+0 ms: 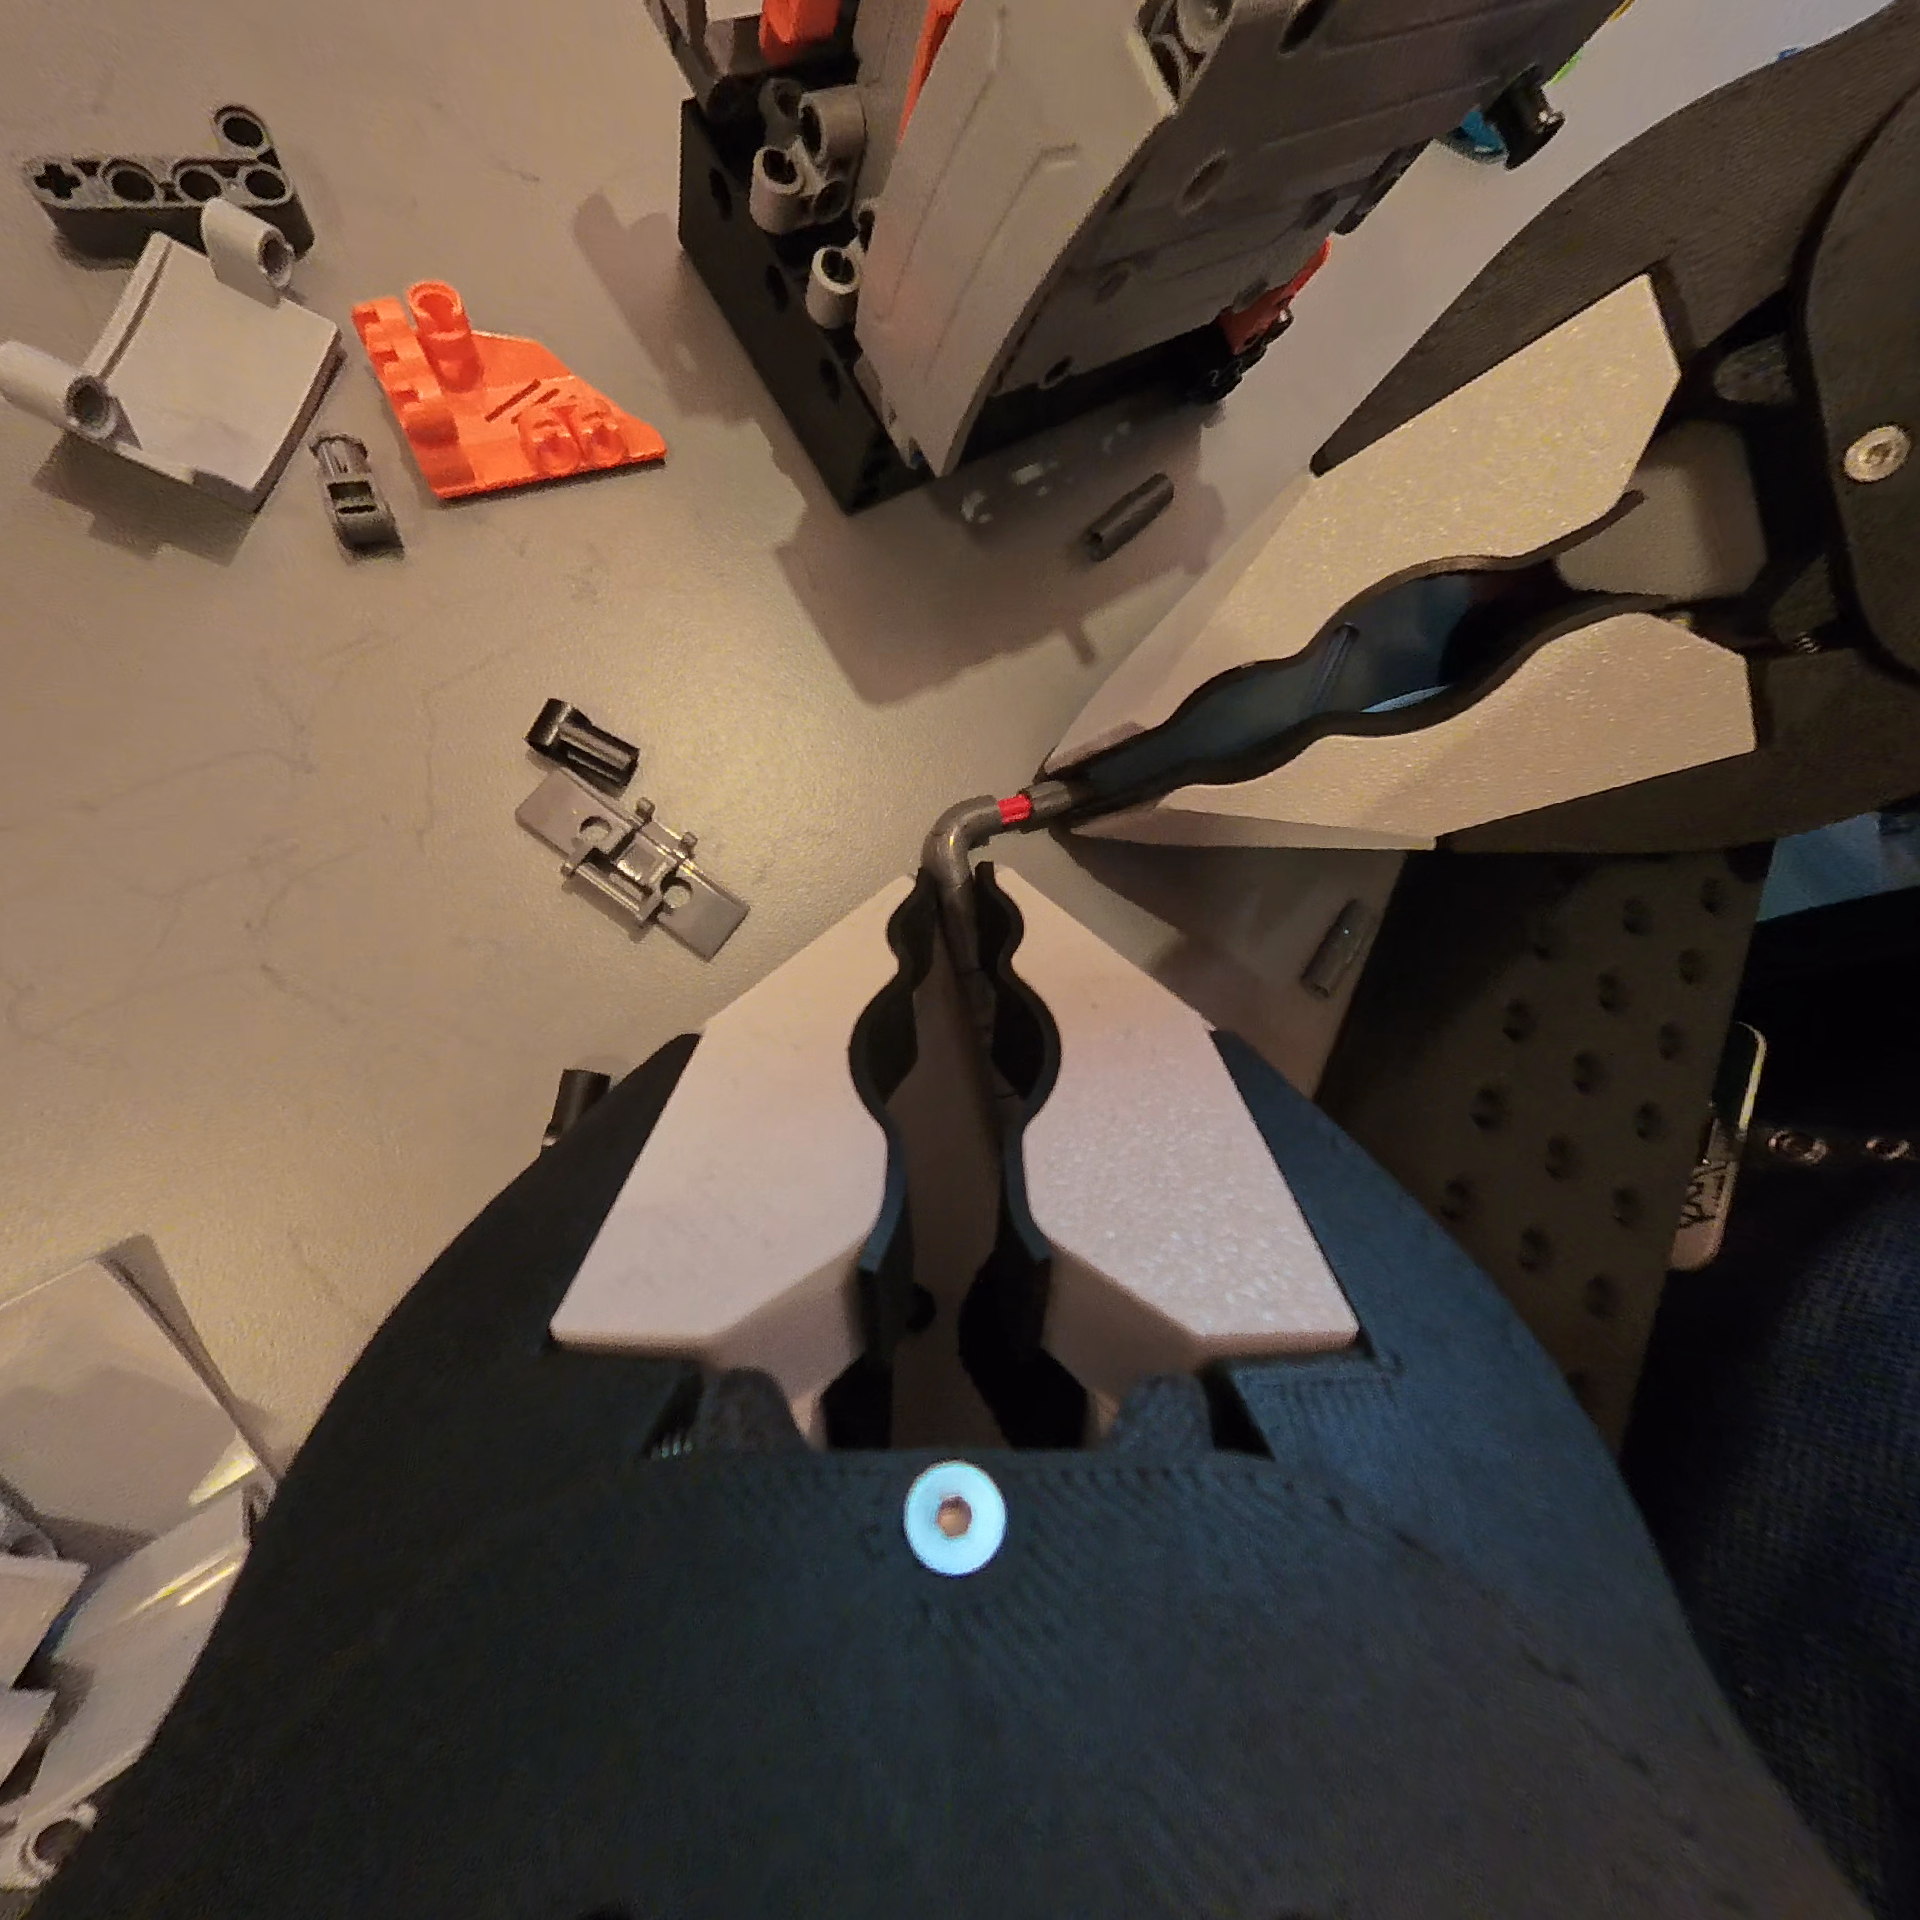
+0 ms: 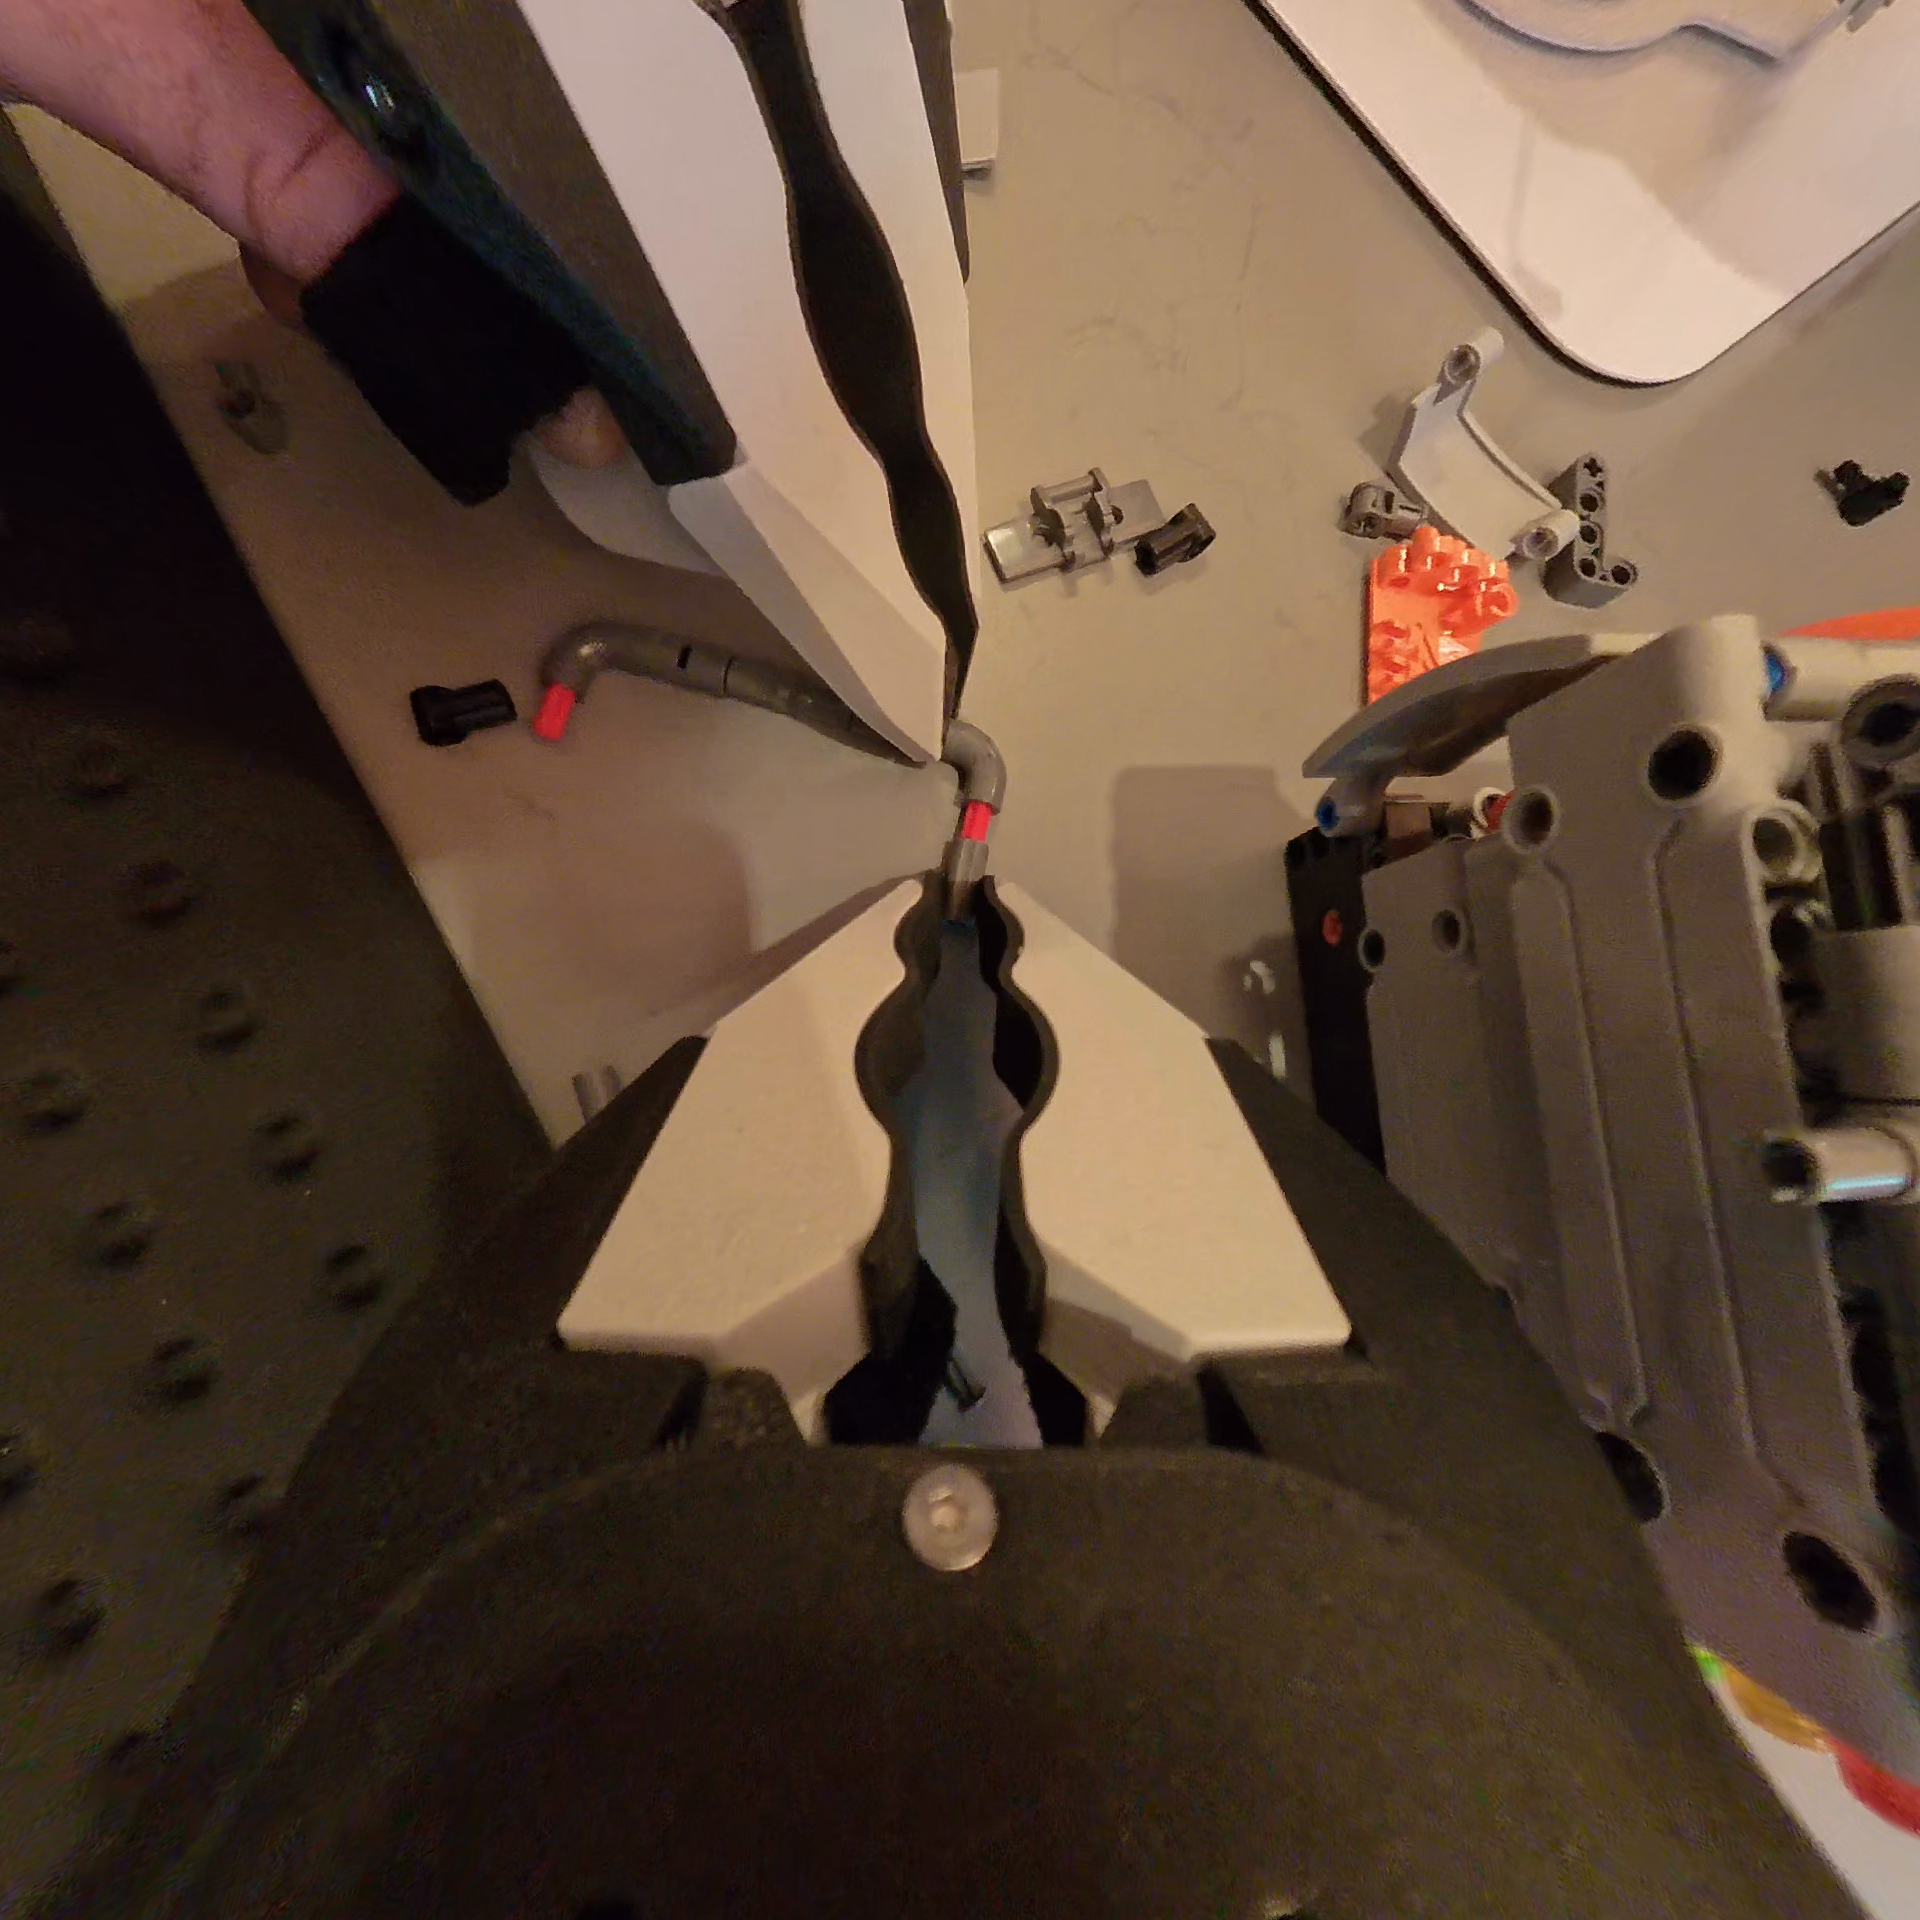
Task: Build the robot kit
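Bent grey rod [image 1: 958, 844] with a red band, held above the worktop [image 1: 312, 675]: left tongs [image 1: 961, 894] pinch one leg, right tongs [image 2: 964, 891] the other. Likely light, stiff, slippery plastic; best gripped on the straight legs.

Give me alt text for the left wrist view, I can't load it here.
The left gripper and the right gripper are each shut on one end of a bent grey rod with a red band, meeting tip to tip above a grey table. Loose building-toy parts lie beyond, including an orange panel, beside a grey and black model.
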Demonstrator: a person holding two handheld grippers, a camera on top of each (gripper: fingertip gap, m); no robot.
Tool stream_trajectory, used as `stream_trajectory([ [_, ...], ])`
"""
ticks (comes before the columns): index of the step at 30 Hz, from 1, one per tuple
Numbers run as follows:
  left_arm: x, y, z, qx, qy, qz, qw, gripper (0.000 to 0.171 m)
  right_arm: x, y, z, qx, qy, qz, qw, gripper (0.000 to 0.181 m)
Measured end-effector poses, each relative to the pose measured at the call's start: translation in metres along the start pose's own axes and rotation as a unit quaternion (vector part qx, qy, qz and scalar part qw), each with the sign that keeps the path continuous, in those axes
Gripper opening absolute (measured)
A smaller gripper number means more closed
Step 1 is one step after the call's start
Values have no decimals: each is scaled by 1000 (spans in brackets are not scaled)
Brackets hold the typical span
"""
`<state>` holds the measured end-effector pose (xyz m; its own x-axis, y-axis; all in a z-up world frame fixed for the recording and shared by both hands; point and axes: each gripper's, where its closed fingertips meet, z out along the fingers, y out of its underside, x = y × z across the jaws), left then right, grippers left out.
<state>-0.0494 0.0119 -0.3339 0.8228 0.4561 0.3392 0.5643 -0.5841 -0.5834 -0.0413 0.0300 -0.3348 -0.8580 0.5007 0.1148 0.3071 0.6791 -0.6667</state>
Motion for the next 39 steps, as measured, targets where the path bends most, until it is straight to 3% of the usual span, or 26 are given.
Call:
stream_trajectory([
  [9, -1, 1, -1, 6, -10, 25, 1000, 6, -2, -3, -1, 18, -78, 95, 992, 4],
  [14, 1, 2, -2, -2, -1, 41, 999, 8, -2, -2, 1, 15, -81, 101, 991, 4],
  [18, 5, -2, 1, -9, 1, 54, 998, 22, -1, -2, 1, 17, -77, 100, 992, 4],
  [22, -2, -3, 3, -19, -31, 70, 997, 8, -1, -2, 1, 18, -80, 104, 991, 4],
  [31, -2, -3, 3, -7, -40, 84, 996, 6, -1, -2, 1, 19, -85, 110, 990, 4],
  [39, 3, -13, -6, 53, -39, 88, 994, 6, -1, -7, -6, 37, -97, 123, 987, 4],
])
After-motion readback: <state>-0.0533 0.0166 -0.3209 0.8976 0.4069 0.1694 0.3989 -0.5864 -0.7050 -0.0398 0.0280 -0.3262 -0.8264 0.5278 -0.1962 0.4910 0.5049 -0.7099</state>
